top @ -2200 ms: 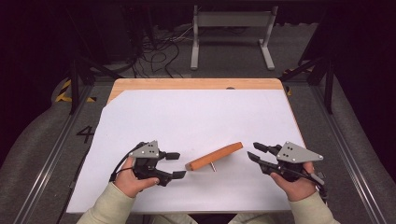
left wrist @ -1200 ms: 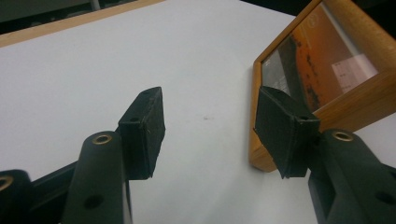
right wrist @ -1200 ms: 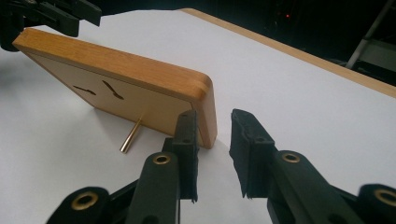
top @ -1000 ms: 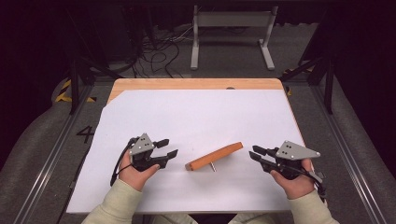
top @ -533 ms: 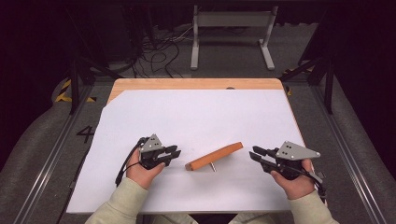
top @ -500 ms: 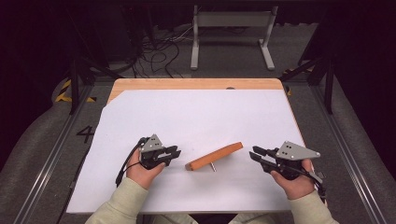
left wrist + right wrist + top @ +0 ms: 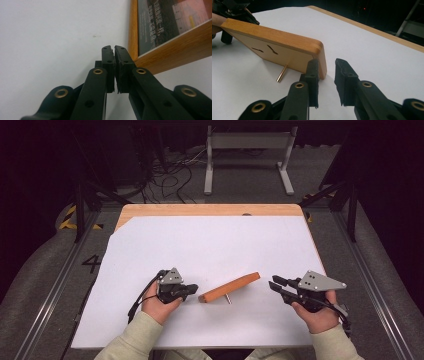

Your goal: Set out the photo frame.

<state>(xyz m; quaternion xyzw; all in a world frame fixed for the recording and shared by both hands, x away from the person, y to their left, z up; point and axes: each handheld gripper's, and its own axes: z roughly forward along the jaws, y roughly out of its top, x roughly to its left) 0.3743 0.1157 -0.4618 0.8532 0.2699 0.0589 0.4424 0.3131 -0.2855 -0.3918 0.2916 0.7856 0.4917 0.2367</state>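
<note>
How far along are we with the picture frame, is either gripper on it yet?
Done: the wooden frame stands propped on its brass peg on the white sheet. In hand: the left gripper has just been closing with nothing between its pads, by the frame's left end; the right gripper waits part open at the other corner, not touching. Left: any actual grip on the frame.

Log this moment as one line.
left claw: just closed, empty, beside frame | right claw: open near frame corner | wooden frame: propped on white table

light: bright tabletop, dark surroundings | shadows: soft | blur: near foreground
</note>
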